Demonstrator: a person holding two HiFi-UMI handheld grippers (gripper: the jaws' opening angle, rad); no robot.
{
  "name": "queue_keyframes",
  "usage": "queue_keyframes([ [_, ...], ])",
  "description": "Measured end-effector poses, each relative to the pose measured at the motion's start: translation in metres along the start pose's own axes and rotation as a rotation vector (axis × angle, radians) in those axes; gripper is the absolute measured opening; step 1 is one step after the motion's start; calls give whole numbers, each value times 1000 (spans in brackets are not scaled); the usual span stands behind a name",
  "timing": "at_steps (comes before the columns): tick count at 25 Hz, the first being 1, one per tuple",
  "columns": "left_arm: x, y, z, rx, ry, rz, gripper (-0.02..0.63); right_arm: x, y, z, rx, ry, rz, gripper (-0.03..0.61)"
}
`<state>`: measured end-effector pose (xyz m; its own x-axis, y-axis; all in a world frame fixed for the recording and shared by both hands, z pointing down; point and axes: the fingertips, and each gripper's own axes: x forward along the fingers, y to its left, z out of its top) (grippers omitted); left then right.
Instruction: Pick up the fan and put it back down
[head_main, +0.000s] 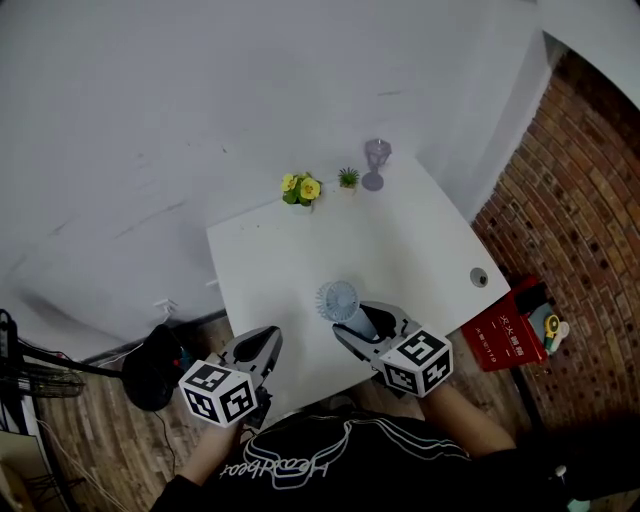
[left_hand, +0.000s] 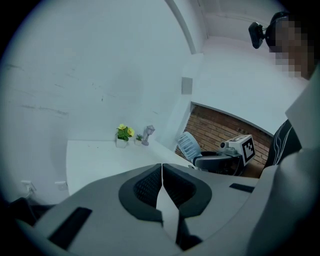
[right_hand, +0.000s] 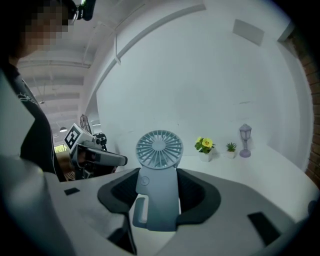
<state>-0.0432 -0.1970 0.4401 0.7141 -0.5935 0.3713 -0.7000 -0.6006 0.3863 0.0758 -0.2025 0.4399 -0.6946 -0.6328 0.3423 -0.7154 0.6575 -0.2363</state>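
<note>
A white rectangular worktop (head_main: 290, 260) stood against a pale wall. The right hand-held gripper (right_hand: 159, 187) was clamped on the handle of a small pale blue plastic fan (right_hand: 159, 149), upright over the worktop's near edge. Its base was hidden behind the gripper body, so contact with the worktop couldn't be made out. The left hand-held gripper (left_hand: 161, 170) was closed tight on nothing, off to the side.

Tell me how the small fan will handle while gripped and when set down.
The fan looks rigid plastic, probably light: the right gripper holds it upright by its flat body alone. Its round grille head sits atop a narrow body, so it may tip when stood on the table.
</note>
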Motion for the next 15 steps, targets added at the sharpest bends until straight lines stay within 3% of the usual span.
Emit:
queue_keyframes([
  [15, -4, -4, -5, 1, 9, -1, 34, -1, 7, -6, 21, 0, 9, 221],
])
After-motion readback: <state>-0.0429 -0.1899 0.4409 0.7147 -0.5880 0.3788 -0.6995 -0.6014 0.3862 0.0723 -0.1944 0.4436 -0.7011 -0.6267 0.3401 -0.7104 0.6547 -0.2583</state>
